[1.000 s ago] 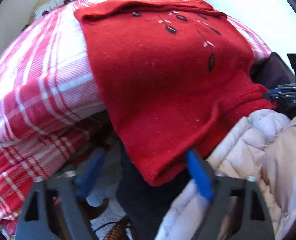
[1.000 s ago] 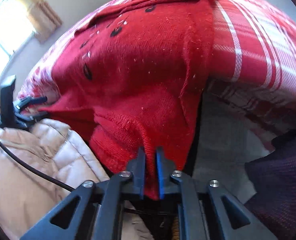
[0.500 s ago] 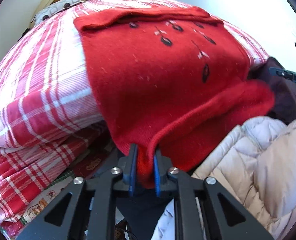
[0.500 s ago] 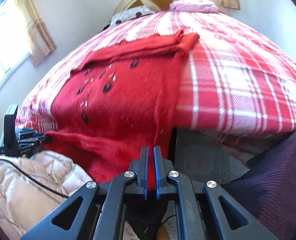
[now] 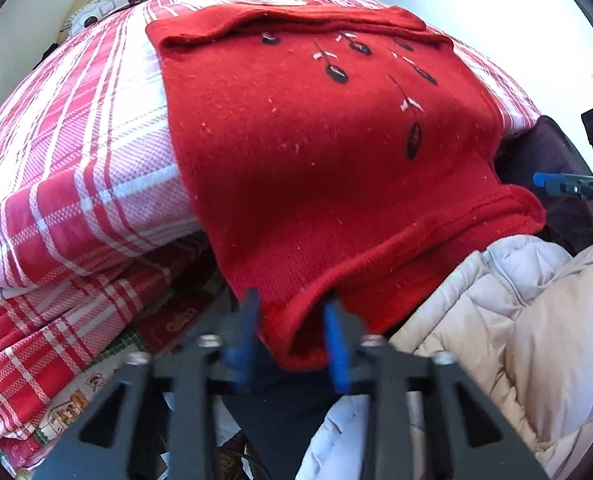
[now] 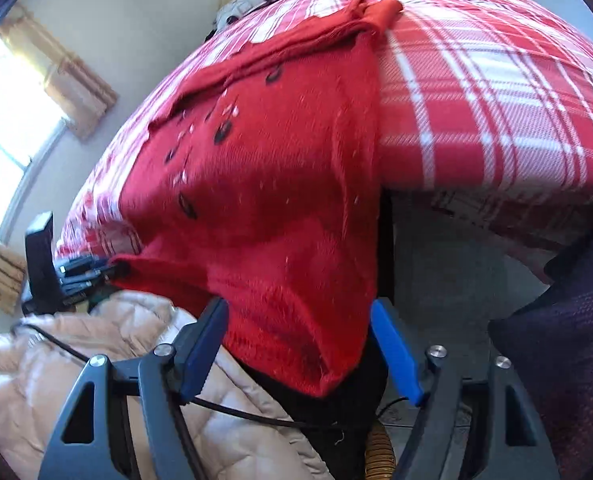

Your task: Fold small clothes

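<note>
On the plaid bedspread (image 5: 76, 152), a red sweater (image 5: 316, 152) — puffy jacket (image 5: 516, 320) crowding its hem, left gripper (image 5: 292, 336) and right gripper (image 6: 300, 344) spread, just opening.

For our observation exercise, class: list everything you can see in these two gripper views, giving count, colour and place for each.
sweater: one, red with dark leaf motifs, spread on the bed, hem hanging over the near edge
bed cover: one, red-and-white plaid, under the sweater
puffer jacket: one, pale beige, below the hem
pillows: two, patterned and pink, far end
curtain: one, tan, beside the window
left gripper: blue-padded jaws just opened, hem between them
right gripper: jaws just opened wide around the hem corner
</note>
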### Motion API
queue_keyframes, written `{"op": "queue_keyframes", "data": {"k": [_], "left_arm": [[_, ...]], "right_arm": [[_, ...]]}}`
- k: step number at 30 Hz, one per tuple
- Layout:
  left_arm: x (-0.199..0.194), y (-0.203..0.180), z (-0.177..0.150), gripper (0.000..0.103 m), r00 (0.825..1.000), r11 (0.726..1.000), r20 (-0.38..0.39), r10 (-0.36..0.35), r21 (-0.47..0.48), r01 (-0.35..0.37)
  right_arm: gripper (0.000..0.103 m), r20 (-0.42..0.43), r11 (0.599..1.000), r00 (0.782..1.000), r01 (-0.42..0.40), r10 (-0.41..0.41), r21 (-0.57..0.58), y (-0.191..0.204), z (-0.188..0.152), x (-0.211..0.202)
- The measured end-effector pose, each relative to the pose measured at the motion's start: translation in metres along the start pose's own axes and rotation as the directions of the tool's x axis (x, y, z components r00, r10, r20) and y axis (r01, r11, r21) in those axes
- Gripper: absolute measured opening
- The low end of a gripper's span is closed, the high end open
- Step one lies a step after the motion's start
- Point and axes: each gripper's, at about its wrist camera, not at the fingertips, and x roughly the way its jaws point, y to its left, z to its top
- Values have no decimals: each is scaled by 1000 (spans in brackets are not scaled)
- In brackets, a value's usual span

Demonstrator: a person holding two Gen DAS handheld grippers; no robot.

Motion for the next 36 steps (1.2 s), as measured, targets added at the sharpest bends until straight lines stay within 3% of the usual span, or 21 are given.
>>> {"op": "queue_keyframes", "data": {"k": [3,5,7,9,10,11,12,13,16,23,28,32,36], "left_arm": [[7,-5,-3,52,1000,1000,-22,10,5,-10],[7,-4,-7,52,1000,1000,-30,3,-1,-3],[7,-3,-8,52,999,1000,-37,-9,-16,9],[8,-1,-10,52,999,999,-40,-14,-36,12],[8,2,-12,50,999,998,-42,-24,-51,21],[8,3,-13,46,998,997,-42,-38,-62,35],[7,4,-15,30,997,995,-34,-70,-69,67],[5,4,-17,20,998,996,-24,-60,-65,58],[-1,1,-17,9,999,998,-7,-37,-43,36],[-43,12,4,8,995,995,102,-22,-95,32],[-75,22,44,8,980,993,200,-1,-113,24],[-71,32,91,8,969,992,245,17,-127,14],[-45,46,130,16,979,982,201,18,-189,21]], "right_arm": [[73,-51,997,996,72,-72,0,-4,-6,12],[60,-115,999,992,54,-53,4,-3,-11,24],[54,-140,998,989,55,-56,-12,0,-16,31],[39,-108,998,992,57,-59,-26,3,-15,27],[13,-100,997,992,73,-76,-31,3,-14,25],[6,-94,995,991,97,-100,-34,3,-12,23],[6,-76,995,992,100,-102,-24,1,-11,18],[6,-64,995,993,98,-99,-14,0,-11,16],[5,-4,994,994,110,-110,6,-3,-7,3],[5,157,989,977,143,-146,29,-2,19,-43],[5,244,993,963,118,-116,5,3,70,-64],[5,266,995,959,101,-100,10,-6,118,-57],[5,248,995,967,37,-60,95,-39,169,-28]]}}
